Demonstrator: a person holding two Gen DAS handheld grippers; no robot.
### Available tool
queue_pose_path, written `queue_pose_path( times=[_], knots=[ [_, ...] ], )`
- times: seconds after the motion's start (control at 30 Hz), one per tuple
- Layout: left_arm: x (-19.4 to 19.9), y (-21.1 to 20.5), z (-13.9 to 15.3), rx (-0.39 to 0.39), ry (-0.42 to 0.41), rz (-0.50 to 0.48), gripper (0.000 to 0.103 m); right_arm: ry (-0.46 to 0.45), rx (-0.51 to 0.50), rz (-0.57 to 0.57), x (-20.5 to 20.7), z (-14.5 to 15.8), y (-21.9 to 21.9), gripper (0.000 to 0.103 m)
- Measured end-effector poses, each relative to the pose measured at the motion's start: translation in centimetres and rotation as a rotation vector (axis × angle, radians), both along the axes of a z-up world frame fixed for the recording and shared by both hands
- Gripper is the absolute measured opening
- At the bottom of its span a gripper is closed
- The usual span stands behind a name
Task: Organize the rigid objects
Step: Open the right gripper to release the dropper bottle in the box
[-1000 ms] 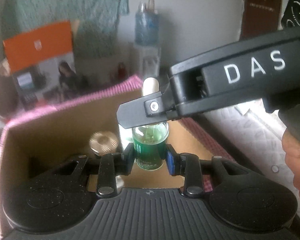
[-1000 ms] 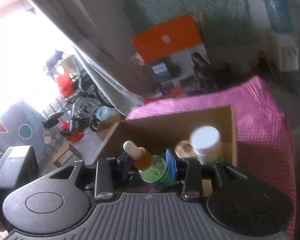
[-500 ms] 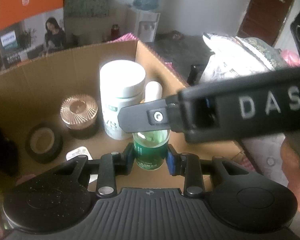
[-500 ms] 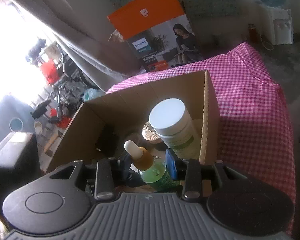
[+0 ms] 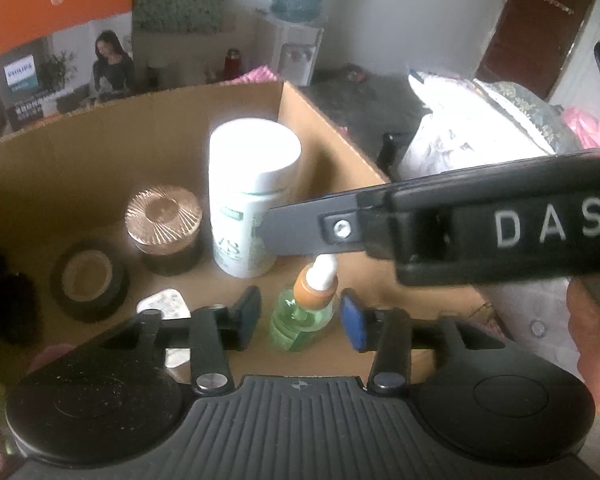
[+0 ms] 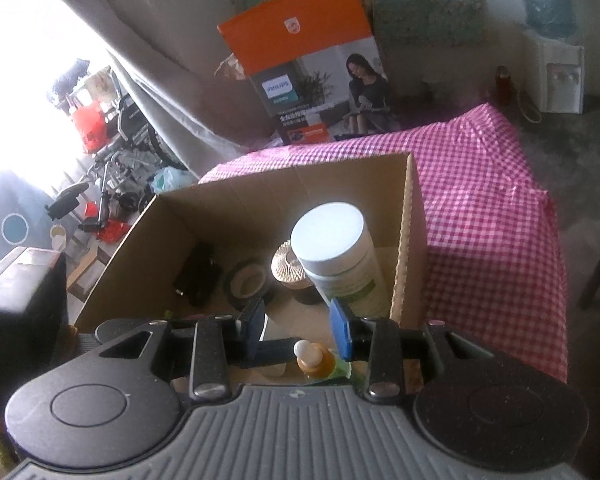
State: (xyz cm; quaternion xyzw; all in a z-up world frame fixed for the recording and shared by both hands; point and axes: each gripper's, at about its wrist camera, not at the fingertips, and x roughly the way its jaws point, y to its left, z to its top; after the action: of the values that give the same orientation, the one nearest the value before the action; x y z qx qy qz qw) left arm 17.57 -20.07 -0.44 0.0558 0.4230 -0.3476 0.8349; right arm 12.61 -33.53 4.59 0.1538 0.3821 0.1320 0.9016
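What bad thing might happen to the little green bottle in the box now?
1. The green dropper bottle stands free between the open left gripper fingers; a sideways move on the way out might tip it over.
2. The right gripper finger hangs just above the bottle's white dropper tip and could snag it.
3. The tall white bottle stands close behind, inside the cardboard box; a falling dropper bottle could knock against it.
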Motion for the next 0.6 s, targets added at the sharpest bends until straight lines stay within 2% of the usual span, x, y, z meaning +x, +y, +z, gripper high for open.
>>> queue_pose_path(
  times=[0.07,0.13,0.23,0.37,0.5,0.6],
  knots=[
    [-0.7,0.3,0.7,-0.006,-0.041,0.004,0.065,-0.019,0.001,-0.014,-0.5,0.5,-0.1,0.041],
    [-1.7,0.7,1.6,-0.014,-0.091,0.002,0.074,-0.042,0.010,-0.032,-1.1,1.1,-0.3,0.043],
    [-3.4,1.5,3.1,-0.026,-0.158,0.007,0.086,-0.108,0.029,-0.066,-2.8,2.5,-0.5,0.053],
    [-5.9,3.4,5.6,-0.059,-0.241,0.057,0.101,-0.203,0.036,-0.114,-5.5,4.4,-0.3,0.077],
    [-8.6,5.9,7.9,-0.095,-0.311,0.087,0.103,-0.287,-0.006,-0.162,-8.4,6.3,0.3,0.102],
    [-10.0,7.8,8.7,-0.092,-0.320,0.141,0.103,-0.345,-0.042,-0.198,-10.5,7.6,0.9,0.103]
  ],
)
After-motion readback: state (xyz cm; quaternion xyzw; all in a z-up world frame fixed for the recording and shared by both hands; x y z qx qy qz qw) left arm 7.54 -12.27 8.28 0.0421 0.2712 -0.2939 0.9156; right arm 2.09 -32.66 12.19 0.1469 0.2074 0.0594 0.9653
